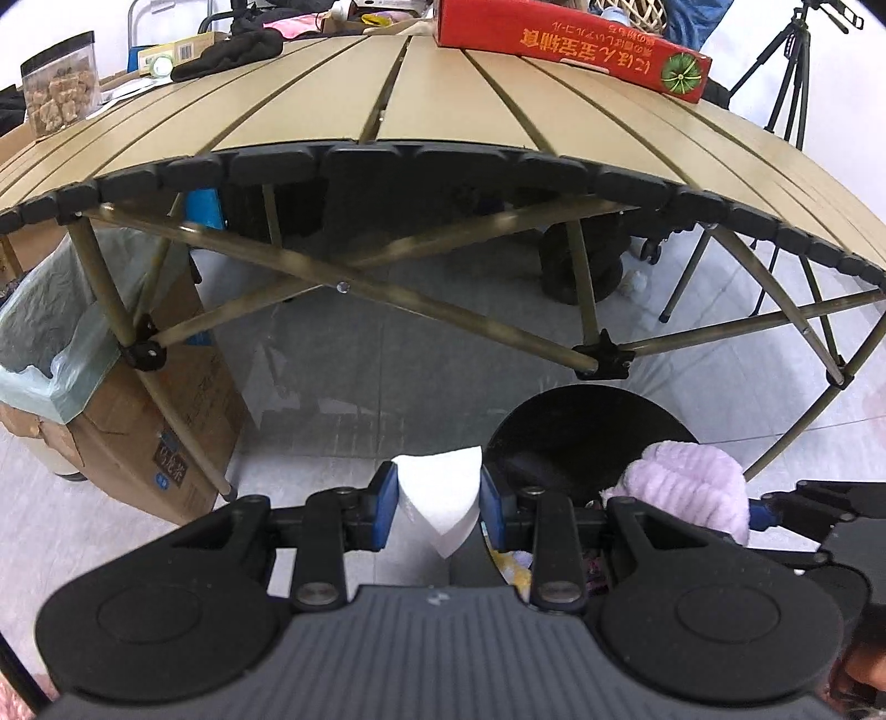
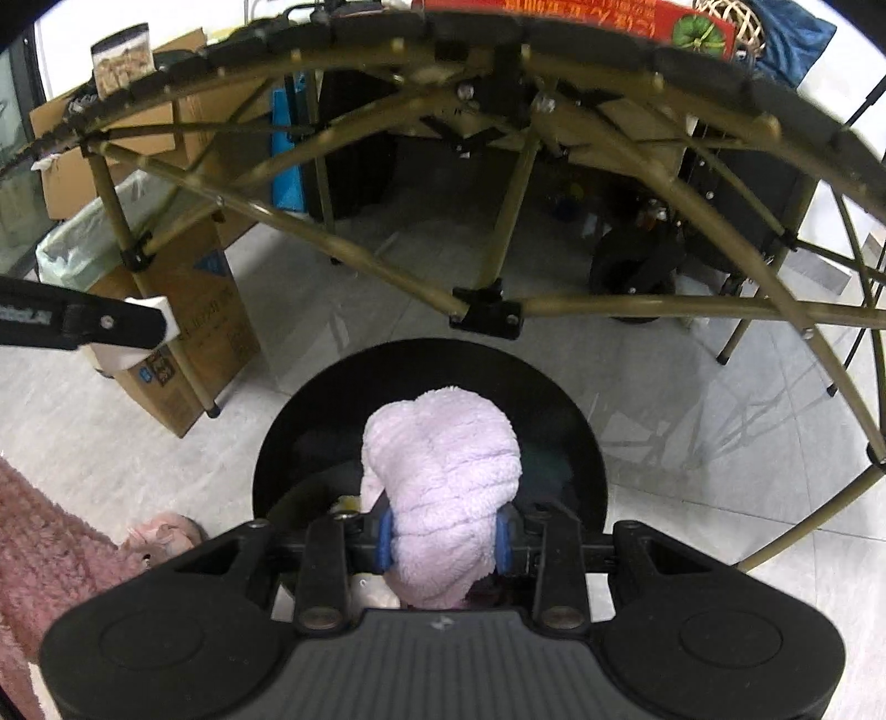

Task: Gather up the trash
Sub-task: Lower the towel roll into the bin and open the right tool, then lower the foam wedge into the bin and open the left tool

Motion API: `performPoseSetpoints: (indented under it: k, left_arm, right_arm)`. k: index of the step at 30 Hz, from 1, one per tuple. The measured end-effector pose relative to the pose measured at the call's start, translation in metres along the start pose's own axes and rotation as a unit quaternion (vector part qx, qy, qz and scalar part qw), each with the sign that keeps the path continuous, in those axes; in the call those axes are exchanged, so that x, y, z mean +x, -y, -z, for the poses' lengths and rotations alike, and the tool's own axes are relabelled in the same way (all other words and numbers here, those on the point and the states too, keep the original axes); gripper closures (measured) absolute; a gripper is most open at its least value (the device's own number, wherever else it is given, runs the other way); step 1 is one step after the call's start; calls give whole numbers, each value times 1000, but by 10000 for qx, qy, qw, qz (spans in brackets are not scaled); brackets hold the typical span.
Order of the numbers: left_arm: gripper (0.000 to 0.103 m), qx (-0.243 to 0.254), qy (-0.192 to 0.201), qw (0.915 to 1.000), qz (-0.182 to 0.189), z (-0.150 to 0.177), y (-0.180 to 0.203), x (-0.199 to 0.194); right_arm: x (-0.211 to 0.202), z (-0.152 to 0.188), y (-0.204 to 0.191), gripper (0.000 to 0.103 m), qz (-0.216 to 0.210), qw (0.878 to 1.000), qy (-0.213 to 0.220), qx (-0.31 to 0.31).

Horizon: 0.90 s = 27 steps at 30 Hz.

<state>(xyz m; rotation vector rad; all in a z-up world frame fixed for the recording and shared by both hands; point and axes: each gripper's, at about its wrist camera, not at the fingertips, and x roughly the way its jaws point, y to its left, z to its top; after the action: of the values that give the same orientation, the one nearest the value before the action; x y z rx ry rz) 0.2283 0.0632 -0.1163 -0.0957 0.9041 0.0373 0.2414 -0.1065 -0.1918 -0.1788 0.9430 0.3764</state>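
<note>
Right wrist view: a folding surface (image 2: 609,50) of tan slats on crossed metal legs arches over a pale tiled floor, and below its front edge stands a round black bin (image 2: 587,443), its mouth open to the camera. A cardboard box lined with a pale green bag (image 2: 72,249) stands at the left, just beside a leg of the surface. The right gripper (image 2: 443,540) hangs over the bin's mouth, its jaws closed on a wad of lilac fleecy cloth (image 2: 443,459), the blue pads (image 2: 387,540) sunk into its sides. The cloth looks soft, light and bulky; it should squash rather than slip, and a hold across the thick middle, as here, seems the safe one, since a loose edge would likely let it unroll and snag on the rim.

In the left wrist view the left gripper (image 1: 438,507) hovers to the left of the same bin (image 1: 554,410), jaws pinched on a folded white paper tissue (image 1: 437,493) that stands between the pads with its point hanging down. The tissue appears almost weightless, limp and easily torn, so it is best held where the folds lie thickest; once let go it may flutter wide of the mouth unless it is right above it. A red carton (image 1: 554,27) lies on the far side of the surface.
</note>
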Motion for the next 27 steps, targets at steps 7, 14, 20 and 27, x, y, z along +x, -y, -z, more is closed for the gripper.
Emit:
performPoseSetpoints:
  k: [7,14,20,27]
  left_arm:
    - [71,4,-61,10000,20,-1,2,3]
    - [71,18,-147,9999,-17,0,3,8]
    - [71,71,-221,9997,-68,1,5,13]
    - [71,231,-322,9992,-74,3,11,20]
  right_arm:
    - [16,-3,2,58,28,9999,-152,65]
    - [21,-5,9,0,205,9995,-146,179]
    - [25,-2,20,0,328,9985,-267,337]
    - [18,0,34,0,460,9978,-196,445]
